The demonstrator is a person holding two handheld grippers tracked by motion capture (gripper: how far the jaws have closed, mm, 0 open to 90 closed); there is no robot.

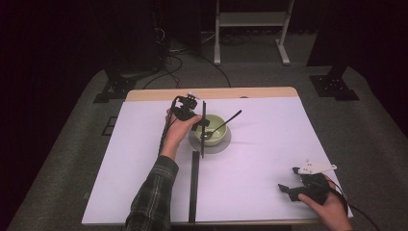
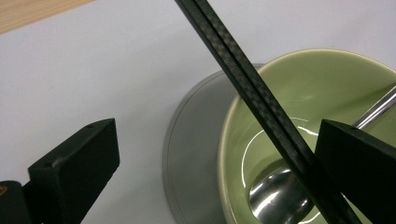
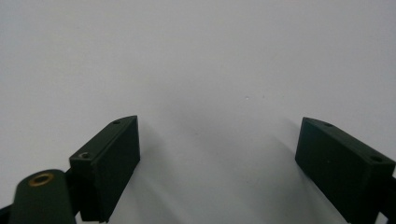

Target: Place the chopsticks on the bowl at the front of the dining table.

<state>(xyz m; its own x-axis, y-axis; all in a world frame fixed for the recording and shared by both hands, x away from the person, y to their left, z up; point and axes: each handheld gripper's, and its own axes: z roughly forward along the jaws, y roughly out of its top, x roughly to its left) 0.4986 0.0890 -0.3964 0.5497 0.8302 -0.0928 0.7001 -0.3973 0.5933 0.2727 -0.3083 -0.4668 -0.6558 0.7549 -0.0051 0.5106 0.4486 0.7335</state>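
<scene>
A pale green bowl stands on a grey saucer near the middle of the white-covered table. A metal spoon rests in it, handle pointing to the far right. A thin black carbon-fibre strip runs across the bowl's left side. My left gripper is open at the bowl's left rim, its jaws wide on either side of the strip and rim. My right gripper is open over bare table at the near right, holding nothing.
A wider black bar lies from the saucer toward the table's near edge. The table's wooden far edge shows beyond the cover. Behind it stand a white frame and black stand feet, with cables on the floor.
</scene>
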